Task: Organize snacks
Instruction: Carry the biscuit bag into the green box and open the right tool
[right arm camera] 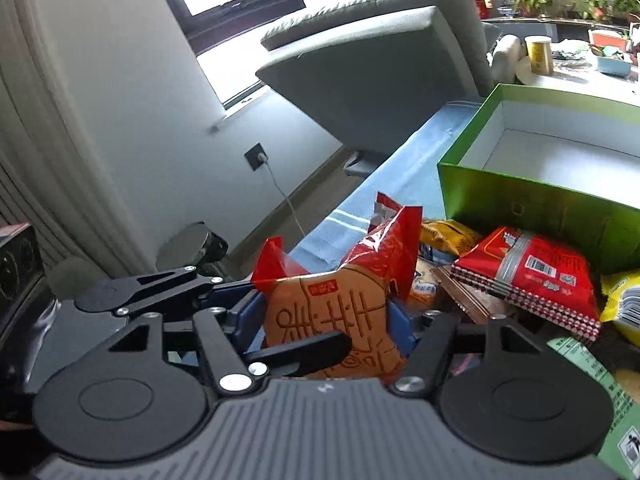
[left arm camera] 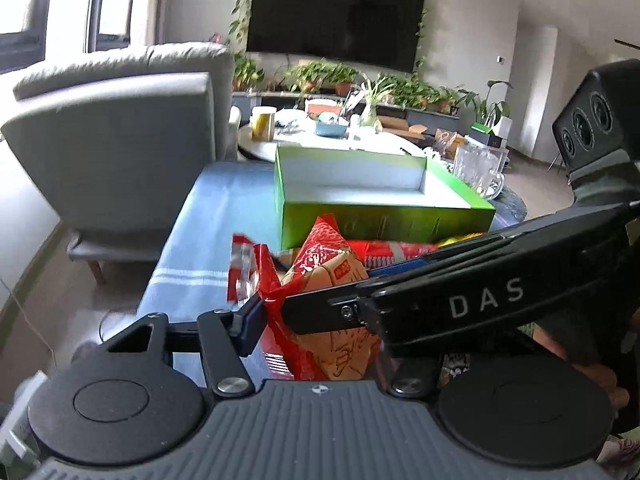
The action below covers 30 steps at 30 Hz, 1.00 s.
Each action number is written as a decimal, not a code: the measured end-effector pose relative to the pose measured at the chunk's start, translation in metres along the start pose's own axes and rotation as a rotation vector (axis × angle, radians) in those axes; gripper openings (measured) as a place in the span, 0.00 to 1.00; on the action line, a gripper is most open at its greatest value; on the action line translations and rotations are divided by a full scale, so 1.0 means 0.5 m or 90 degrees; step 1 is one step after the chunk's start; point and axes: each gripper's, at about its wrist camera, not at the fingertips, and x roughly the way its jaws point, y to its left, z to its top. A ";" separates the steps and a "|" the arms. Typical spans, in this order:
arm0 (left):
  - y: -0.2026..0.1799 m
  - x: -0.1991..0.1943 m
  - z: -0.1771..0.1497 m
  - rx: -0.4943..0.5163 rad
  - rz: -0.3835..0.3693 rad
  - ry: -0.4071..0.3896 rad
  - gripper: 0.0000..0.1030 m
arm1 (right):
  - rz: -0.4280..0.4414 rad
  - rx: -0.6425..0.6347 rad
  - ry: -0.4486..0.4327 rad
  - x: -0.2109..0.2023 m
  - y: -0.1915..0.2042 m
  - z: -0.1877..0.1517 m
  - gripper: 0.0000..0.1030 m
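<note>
Two tongs met on one snack: a red-and-tan biscuit packet (right arm camera: 340, 312) sat clenched between the blue pads of the right tongs (right arm camera: 328, 320) at the lower centre of the right wrist view, its red crimped end pointing up toward the frame's middle. The left tongs (right arm camera: 296, 350) reached in from the left of that view, one black finger lying across the front of the packet. In the left wrist view the same biscuit packet (left arm camera: 320, 280) filled the lower centre, with the left tongs (left arm camera: 312, 316) closed against it, a blue pad pressed to its left side, while the right tongs' black body marked DAS crossed the frame from the right.

Behind the packet, an open green box (left arm camera: 384, 200) with a white inside stood on the blue-clothed table (left arm camera: 208, 232), in the centre of the left view and at the upper right of the right view. Just before the box lay a heap of snacks: a red packet with a barcode (right arm camera: 532, 276), a yellow packet (right arm camera: 448, 234) touching the box's near wall, and another yellow one (right arm camera: 620, 304) at the right edge. A grey armchair (left arm camera: 120, 140) stood beyond the table on the left, a wall television (left arm camera: 332, 12) above it.
</note>
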 end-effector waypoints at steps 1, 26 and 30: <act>-0.002 0.000 0.006 0.005 0.000 -0.006 0.54 | -0.004 -0.002 -0.007 -0.003 0.001 0.004 0.75; -0.053 0.303 0.247 0.127 -0.079 -0.049 0.54 | -0.139 0.149 -0.131 0.003 -0.222 0.189 0.75; -0.037 0.341 0.243 0.126 -0.072 -0.026 0.54 | -0.127 0.177 -0.121 0.035 -0.259 0.194 0.75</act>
